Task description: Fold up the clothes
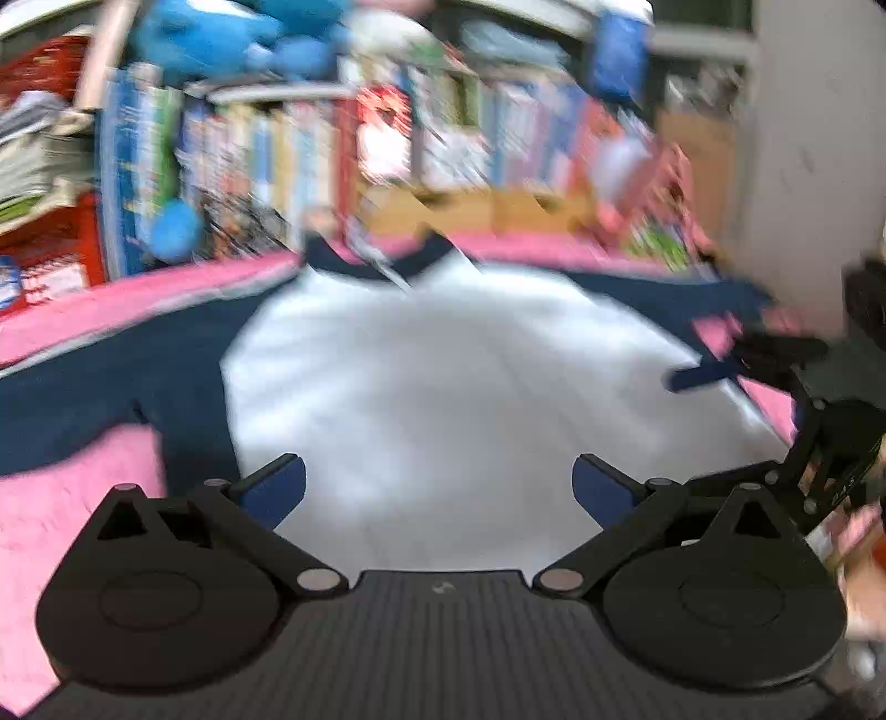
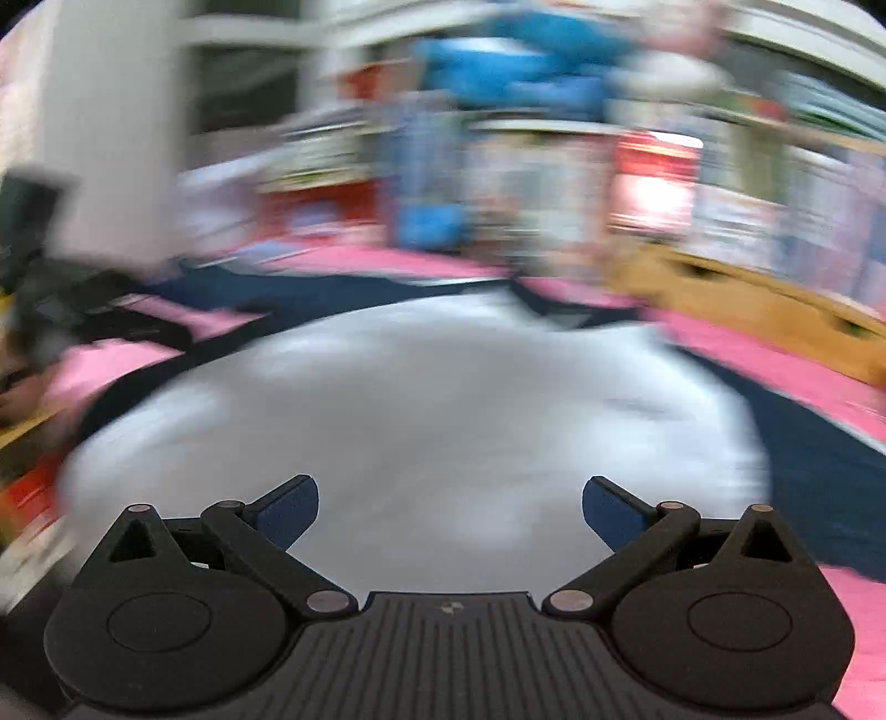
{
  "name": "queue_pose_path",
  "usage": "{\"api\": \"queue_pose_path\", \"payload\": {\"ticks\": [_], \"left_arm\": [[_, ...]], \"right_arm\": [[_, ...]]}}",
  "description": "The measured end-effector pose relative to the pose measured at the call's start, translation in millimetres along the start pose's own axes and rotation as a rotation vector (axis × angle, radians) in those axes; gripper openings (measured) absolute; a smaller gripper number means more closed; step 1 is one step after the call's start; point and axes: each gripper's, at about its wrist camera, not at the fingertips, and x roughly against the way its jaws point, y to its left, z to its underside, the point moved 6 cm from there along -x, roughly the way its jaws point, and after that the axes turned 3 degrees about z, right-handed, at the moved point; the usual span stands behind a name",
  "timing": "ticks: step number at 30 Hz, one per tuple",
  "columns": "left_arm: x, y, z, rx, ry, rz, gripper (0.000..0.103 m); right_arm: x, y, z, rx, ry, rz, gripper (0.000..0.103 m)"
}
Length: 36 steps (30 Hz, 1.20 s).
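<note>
Below open left claw [image 1: 437, 490], spread shirt [image 1: 443, 387]

We cannot read the bookshelf [image 1: 310, 149] behind the shirt [image 1: 443, 376]; motion blur smears spines and titles. Blue plush toy [image 1: 221, 33] cut by top edge, shape unclear. In the right wrist view the shelf is blurred further. Shirt's dark sleeve [image 2: 830, 471] runs off the right edge. Other gripper [image 1: 775, 354] smeared at frame edge, jaws unreadable there.
</note>
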Motion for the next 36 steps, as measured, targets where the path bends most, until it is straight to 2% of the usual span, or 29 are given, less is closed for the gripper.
{"api": "queue_pose_path", "payload": {"ticks": [3, 4, 7, 9, 11, 13, 16, 18, 21, 23, 24, 26, 27, 30, 32, 35, 36], "left_arm": [[-5, 2, 33, 0.003, 0.104, -0.055, 0.103], [0, 5, 43, -0.007, 0.095, -0.079, 0.103], [21, 14, 62, -0.017, 0.076, -0.099, 0.103], [32, 14, 62, -0.022, 0.106, -0.129, 0.103], [38, 12, 51, -0.016, 0.14, -0.153, 0.103], [40, 12, 29, -0.022, 0.117, -0.142, 0.103], [15, 10, -20, 0.033, 0.103, -0.128, 0.103], [-19, 8, -45, 0.093, 0.129, -0.108, 0.103], [-83, 13, -67, 0.108, 0.208, -0.11, 0.09], [-122, 22, -73, 0.117, 0.271, -0.15, 0.06], [-136, 30, -81, 0.117, 0.268, -0.164, 0.063], [-162, 46, -97, 0.117, 0.263, -0.191, 0.061], [-175, 54, -105, 0.117, 0.26, -0.205, 0.062], [-208, 81, -123, 0.122, 0.235, -0.247, 0.071], [-227, 100, -132, 0.151, 0.212, -0.262, 0.084], [-247, 124, -140, 0.167, 0.16, -0.293, 0.088], [-251, 130, -141, 0.162, 0.142, -0.304, 0.093]], "right_arm": [[4, 31, 23, 0.079, 0.038, -0.042, 0.103], [7, 29, 30, 0.068, 0.043, -0.027, 0.103], [28, -7, 56, -0.031, 0.034, 0.029, 0.103], [46, -49, 72, -0.113, 0.043, 0.13, 0.103], [65, -84, 83, -0.217, 0.096, 0.247, 0.103], [81, -112, 83, -0.32, 0.136, 0.336, 0.103], [79, -134, 57, -0.411, 0.123, 0.43, 0.101], [60, -132, 33, -0.428, 0.085, 0.4, 0.101], [3, -120, -7, -0.392, 0.102, 0.298, 0.096], [-42, -110, -31, -0.337, 0.147, 0.249, 0.09], [-62, -106, -41, -0.309, 0.166, 0.235, 0.085], [-101, -107, -56, -0.265, 0.21, 0.232, 0.055], [-120, -114, -62, -0.268, 0.237, 0.226, 0.051], [-167, -142, -85, -0.286, 0.248, 0.256, 0.05], [-193, -160, -98, -0.253, 0.243, 0.321, 0.052], [-218, -192, -105, -0.291, 0.216, 0.364, 0.056], [-225, -201, -107, -0.291, 0.21, 0.385, 0.06]]}}
